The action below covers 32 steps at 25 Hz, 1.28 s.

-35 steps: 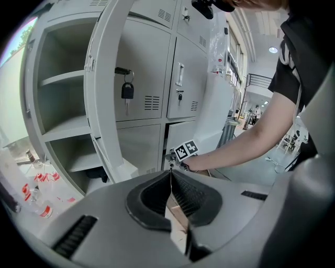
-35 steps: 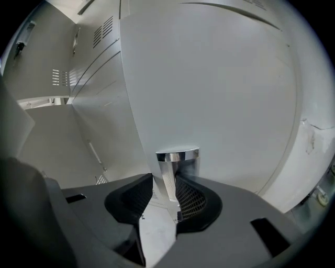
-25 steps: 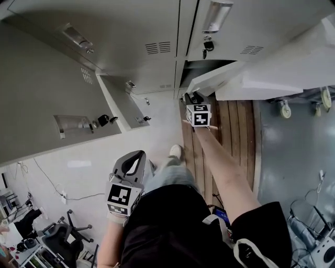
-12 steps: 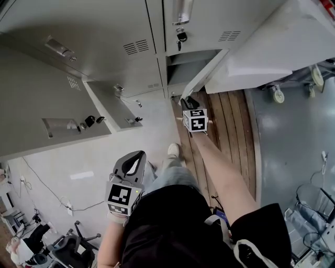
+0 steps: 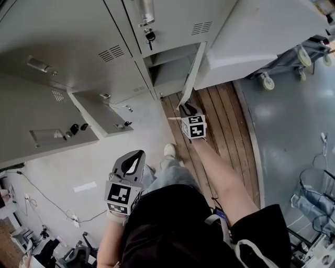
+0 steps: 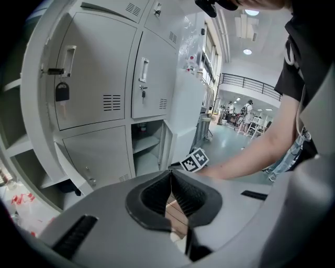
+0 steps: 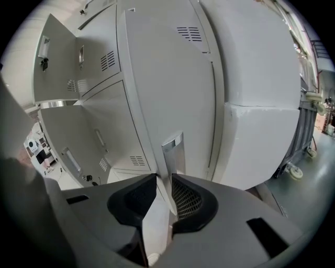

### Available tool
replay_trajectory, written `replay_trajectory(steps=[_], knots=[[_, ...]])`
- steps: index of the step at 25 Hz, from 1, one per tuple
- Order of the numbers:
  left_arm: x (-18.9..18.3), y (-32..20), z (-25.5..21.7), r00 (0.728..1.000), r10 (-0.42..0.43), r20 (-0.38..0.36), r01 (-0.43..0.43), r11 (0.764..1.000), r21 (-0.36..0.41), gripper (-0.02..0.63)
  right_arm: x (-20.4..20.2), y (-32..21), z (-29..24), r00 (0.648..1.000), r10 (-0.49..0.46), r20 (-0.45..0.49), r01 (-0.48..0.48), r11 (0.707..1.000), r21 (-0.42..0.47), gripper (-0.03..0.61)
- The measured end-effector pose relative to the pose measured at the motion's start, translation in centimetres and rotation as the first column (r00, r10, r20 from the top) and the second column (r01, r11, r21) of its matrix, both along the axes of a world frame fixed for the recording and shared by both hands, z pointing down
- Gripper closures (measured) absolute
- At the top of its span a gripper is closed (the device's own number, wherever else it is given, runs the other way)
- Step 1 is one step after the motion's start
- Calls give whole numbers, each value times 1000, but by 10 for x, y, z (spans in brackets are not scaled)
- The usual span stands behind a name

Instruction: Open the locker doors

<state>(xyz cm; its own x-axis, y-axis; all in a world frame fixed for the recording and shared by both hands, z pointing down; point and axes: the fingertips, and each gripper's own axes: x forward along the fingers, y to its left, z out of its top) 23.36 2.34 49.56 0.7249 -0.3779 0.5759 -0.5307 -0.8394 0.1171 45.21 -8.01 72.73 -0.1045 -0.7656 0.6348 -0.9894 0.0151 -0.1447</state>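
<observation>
Clamps locker door [image 5: 191, 73] edge in right gripper [image 5: 184, 107], jaws just closing; door swung open, long axis 1-to-7 o'clock. Holds left gripper [image 5: 136, 156] jaws together, empty.

Floor runs in three bands: pale floor [image 5: 78, 162] at left, a strip of brown wood planks [image 5: 217, 112] in the middle, smooth grey-blue floor [image 5: 293, 136] at right. Big white cabinet [image 5: 261, 31] on caster wheels [image 5: 268, 82] stands at the planks' far edge. Loose cable [image 5: 42, 201] lies on the pale floor, office chair [image 5: 78, 256] at its near left corner. Left gripper view shows a bright hall behind, ceiling lights [image 6: 252, 12], balcony railing [image 6: 248, 82].
</observation>
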Motion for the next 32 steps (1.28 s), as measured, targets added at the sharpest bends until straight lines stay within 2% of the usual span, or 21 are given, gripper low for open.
replay_trajectory(steps=[12, 17, 24, 27, 32], knots=[[27, 12, 1, 996, 85, -1, -85, 996, -2, 595, 59, 47, 1, 991, 136, -6, -136, 991, -9, 494], [33, 11, 2, 995, 102, 4, -102, 995, -4, 595, 84, 59, -1, 982, 184, -41, -185, 983, -14, 497], [42, 9, 6, 992, 123, 7, -123, 992, -12, 595, 124, 72, 0, 960, 272, -59, -274, 962, -15, 503], [45, 9, 7, 991, 132, 11, -132, 991, -13, 595, 146, 76, -1, 945, 320, -73, -322, 947, -10, 534], [45, 7, 7, 990, 139, 18, -139, 990, -17, 595, 179, 80, -1, 919, 387, -77, -389, 921, -8, 535]])
